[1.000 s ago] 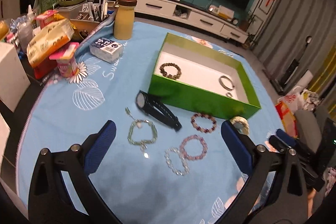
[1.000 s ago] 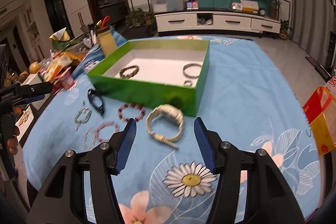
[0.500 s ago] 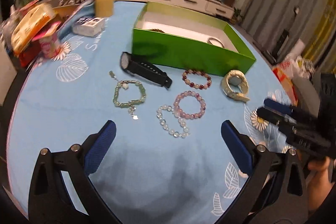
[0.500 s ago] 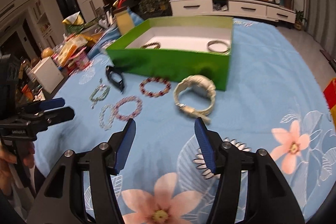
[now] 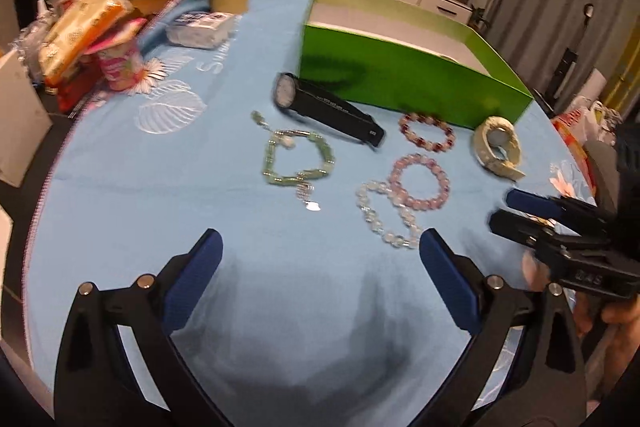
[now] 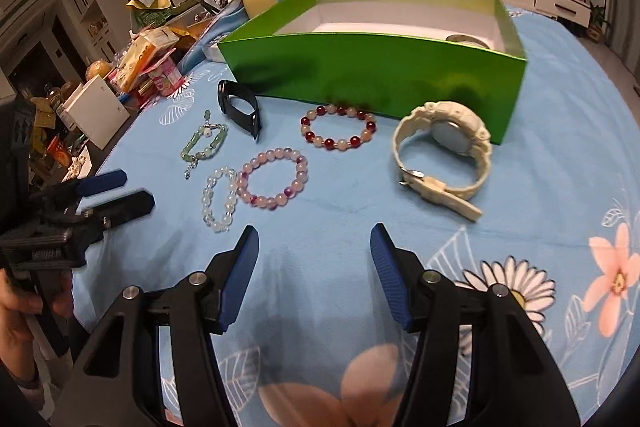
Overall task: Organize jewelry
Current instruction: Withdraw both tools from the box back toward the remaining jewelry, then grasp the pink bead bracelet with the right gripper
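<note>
Living-room table with a blue floral cloth [image 6: 560, 155], TV unit behind; my landmark is the green box [image 6: 384, 71], and I see at least one metal bangle [image 6: 468, 41] inside it near its right wall. Six pieces lie on the cloth in front of the box: cream watch [image 6: 444, 147] just off its front right corner, red-and-white bead bracelet [image 6: 338, 127] close to the front wall, black watch [image 6: 240, 107] near the front left corner, then further out from the box the pink bead bracelet [image 6: 274, 179] touching the clear bead bracelet [image 6: 218, 197], and the green bracelet [image 6: 204, 145] left of those. My right gripper [image 6: 314, 251] hovers spread and empty, well short of the box, roughly between the pink bracelet and the cream watch. My left gripper [image 5: 320, 255] is spread wide and empty too, nearest the clear bracelet [image 5: 386, 215]. I read this as the approach step, nothing picked. Next move, my call: commit the right gripper to one piece, drop low, pinch a band edge, lift over the box wall. Beads may roll out of the pads [image 6: 240, 271].
</note>
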`<state>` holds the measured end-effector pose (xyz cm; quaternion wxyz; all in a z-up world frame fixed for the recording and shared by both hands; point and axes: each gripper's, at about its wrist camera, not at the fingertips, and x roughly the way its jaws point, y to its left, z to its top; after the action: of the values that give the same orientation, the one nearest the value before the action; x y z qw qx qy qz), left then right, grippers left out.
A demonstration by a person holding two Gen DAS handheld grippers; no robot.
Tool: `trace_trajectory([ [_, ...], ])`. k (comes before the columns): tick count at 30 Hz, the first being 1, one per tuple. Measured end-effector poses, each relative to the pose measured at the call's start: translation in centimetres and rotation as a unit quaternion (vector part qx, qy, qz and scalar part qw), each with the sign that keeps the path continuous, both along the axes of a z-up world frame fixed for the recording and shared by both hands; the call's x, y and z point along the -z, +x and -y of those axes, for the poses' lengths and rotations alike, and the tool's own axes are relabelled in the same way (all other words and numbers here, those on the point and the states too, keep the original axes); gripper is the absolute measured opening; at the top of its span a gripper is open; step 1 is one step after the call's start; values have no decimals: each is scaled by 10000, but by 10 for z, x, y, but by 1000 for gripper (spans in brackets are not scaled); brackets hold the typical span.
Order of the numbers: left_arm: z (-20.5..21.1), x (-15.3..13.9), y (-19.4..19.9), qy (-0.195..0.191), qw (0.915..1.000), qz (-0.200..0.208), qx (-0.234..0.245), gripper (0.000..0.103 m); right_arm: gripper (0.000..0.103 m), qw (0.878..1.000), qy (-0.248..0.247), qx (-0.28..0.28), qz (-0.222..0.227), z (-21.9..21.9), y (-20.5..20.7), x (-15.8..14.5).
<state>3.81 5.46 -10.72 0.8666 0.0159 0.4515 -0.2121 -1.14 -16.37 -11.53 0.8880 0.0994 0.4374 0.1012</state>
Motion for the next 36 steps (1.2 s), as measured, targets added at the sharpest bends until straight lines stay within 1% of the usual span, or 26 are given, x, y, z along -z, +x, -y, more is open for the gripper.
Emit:
trace_trajectory([
  [2, 8, 4, 1, 15, 10000, -65, 40, 95, 59, 10000, 86, 28, -37, 1, 6, 2],
  [4, 16, 9, 4, 97, 9998, -150, -19, 86, 57, 9997, 205, 76, -92, 1, 13, 4],
  [5, 20, 11, 5, 113, 9998, -182, -27, 83, 56, 9997, 222, 72, -92, 0, 16, 4],
  [6, 23, 13, 6, 129, 9997, -203, -19, 79, 53, 9999, 147, 50, -72, -4, 20, 4],
  [8, 30, 16, 7, 225, 9995, -204, 2, 76, 48, 10000, -29, -35, -32, -9, 27, 4],
  [12, 37, 21, 10, 335, 9992, -203, 22, 67, 33, 9990, -380, -252, -43, -24, 45, 9],
  [14, 37, 22, 12, 371, 9992, -174, 20, 65, 30, 9979, -559, -325, 4, -29, 51, 11],
  [16, 37, 22, 13, 401, 9991, -154, 38, 61, 21, 9963, -767, -395, 51, -34, 55, 11],
  [17, 38, 22, 14, 418, 9990, -140, 57, 61, 19, 9952, -870, -436, 84, -36, 56, 11],
  [18, 39, 22, 14, 457, 9989, -110, 76, 60, 12, 9938, -998, -471, 139, -38, 56, 11],
  [19, 40, 22, 14, 500, 9987, -75, 96, 60, 7, 9924, -1117, -486, 196, -39, 57, 12],
  [21, 42, 23, 14, 568, 9983, -21, 137, 60, 7, 9911, -1232, -433, 264, -38, 55, 13],
  [23, 44, 23, 13, 588, 9981, 2, 168, 60, 7, 9911, -1281, -239, 272, -33, 52, 13],
  [24, 45, 23, 14, 587, 9981, 5, 181, 60, 7, 9919, -1229, -158, 269, -29, 51, 12],
  [27, 45, 23, 14, 586, 9981, 33, 207, 58, 7, 9957, -868, -53, 304, -13, 39, 5],
  [29, 46, 23, 13, 579, 9979, 56, 270, 52, 7, 9962, -799, -47, 354, -6, 28, 1],
  [31, 49, 22, 12, 516, 9981, 51, 344, 43, 7, 9963, -772, -29, 365, -1, 19, -2],
  [32, 50, 22, 12, 527, 9980, 61, 351, 41, 7, 9967, -729, -14, 370, 1, 14, -2],
  [33, 51, 23, 12, 575, 9977, 94, 345, 37, 7, 9970, -675, 1, 383, 3, 10, -4],
  [34, 51, 23, 12, 568, 9976, 108, 371, 29, 7, 9972, -624, 33, 407, 6, 6, -5],
  [35, 51, 23, 12, 559, 9976, 111, 386, 25, 7, 9973, -591, 69, 435, 9, 3, -6],
  [36, 51, 23, 11, 569, 9975, 118, 397, 18, 7, 9973, -574, 88, 457, 10, 1, -7],
])
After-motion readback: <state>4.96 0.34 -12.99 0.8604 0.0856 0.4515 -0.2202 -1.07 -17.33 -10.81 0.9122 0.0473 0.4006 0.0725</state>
